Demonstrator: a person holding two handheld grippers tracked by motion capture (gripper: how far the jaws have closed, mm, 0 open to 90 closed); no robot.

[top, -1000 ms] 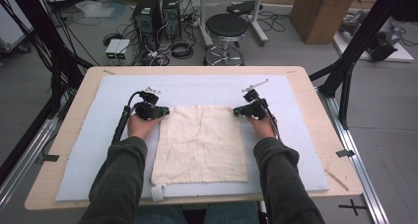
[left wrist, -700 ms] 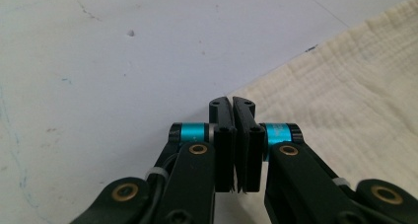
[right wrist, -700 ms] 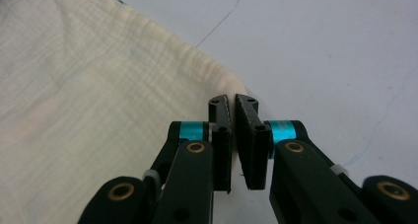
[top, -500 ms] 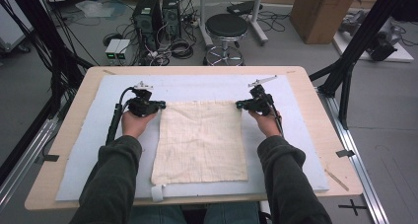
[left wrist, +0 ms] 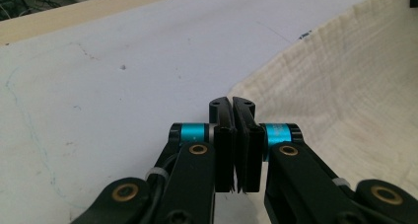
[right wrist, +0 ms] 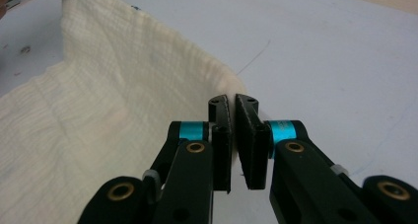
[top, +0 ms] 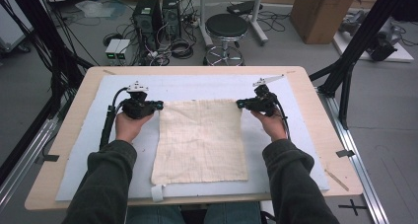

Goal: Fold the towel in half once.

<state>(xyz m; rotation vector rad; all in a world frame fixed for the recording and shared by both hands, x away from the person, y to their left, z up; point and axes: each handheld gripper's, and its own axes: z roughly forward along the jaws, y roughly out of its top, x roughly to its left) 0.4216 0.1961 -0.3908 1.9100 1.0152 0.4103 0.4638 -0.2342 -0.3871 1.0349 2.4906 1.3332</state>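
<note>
A cream cloth [top: 201, 140] lies spread over the white mat [top: 84, 174] in the middle of the table [top: 315, 100], its near edge flat and its two far corners raised. The left tool [top: 158, 105] is clamped on the far left corner, and in the left gripper view the jaws stand pressed together with the cloth edge pinched between them [left wrist: 235, 110]; the right tool [top: 240, 104] grips the far right corner the same way [right wrist: 231, 110]. Each bite looks thin, only the tip of a corner, so the main risk is a corner slipping free if the hands pull apart too hard or lift quickly. If one side lets go, the cloth would swing and crumple toward the other hand. Uneven lifting could also drag the near edge across the mat and skew the cloth, spoiling any neat fold. The loose weave may stretch or pucker under tension, so a steady, matched movement of both hands seems safest.
</note>
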